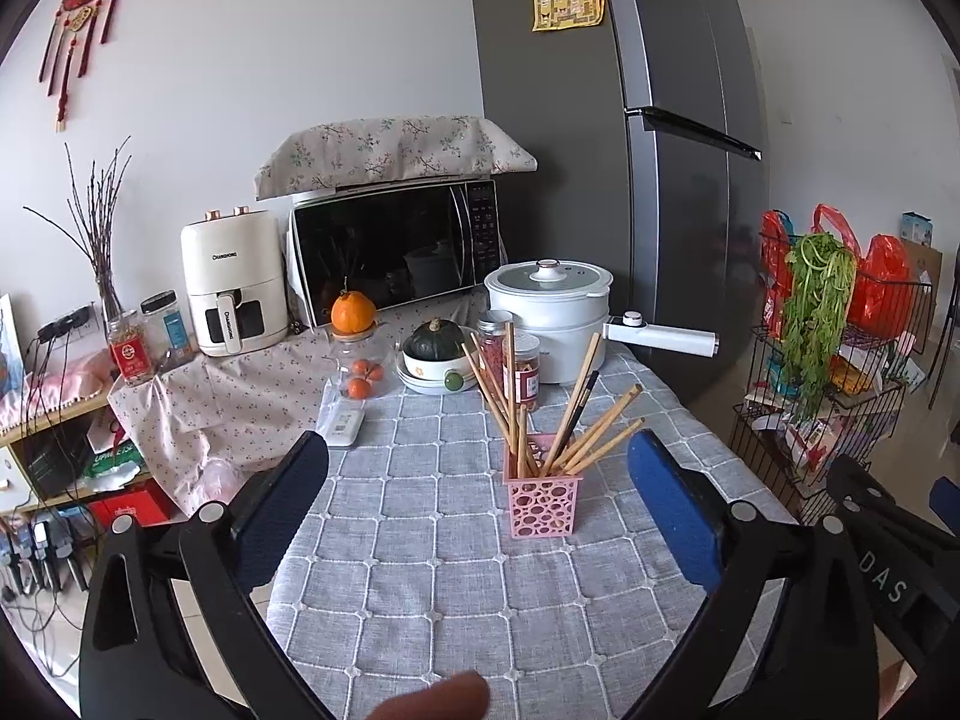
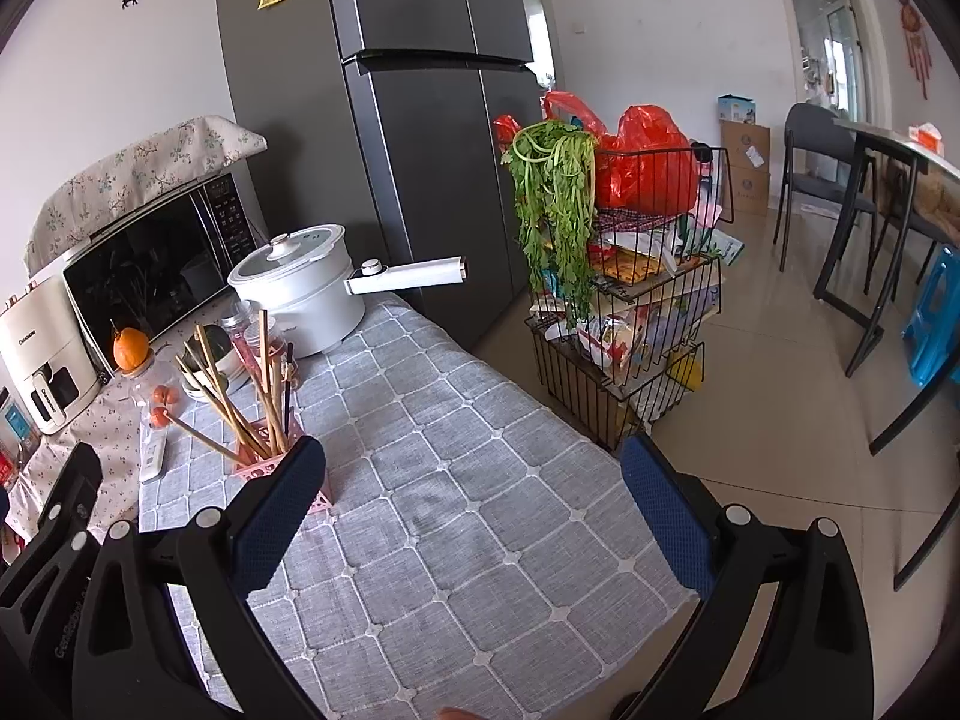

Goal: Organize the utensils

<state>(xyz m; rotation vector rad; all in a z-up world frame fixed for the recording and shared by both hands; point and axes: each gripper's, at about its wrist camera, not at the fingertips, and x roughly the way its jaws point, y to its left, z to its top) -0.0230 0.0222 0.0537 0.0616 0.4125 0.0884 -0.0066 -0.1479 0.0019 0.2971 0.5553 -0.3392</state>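
Standing mid-tablecloth (image 1: 420,570), pink holder (image 1: 543,507) with wooden chopsticks (image 1: 576,420); left gripper (image 1: 477,480) and right gripper (image 2: 471,492) both spread, empty: steady holder before regrouping sticks.

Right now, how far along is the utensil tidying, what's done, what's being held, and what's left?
Done, by the look of it: the chopsticks all stand in the pink holder on the grey tablecloth, and none shows lying loose on it. In hand: nothing; the left gripper and right gripper are both open and empty. Left: no loose utensils are visible, so perhaps only straightening the splayed sticks.
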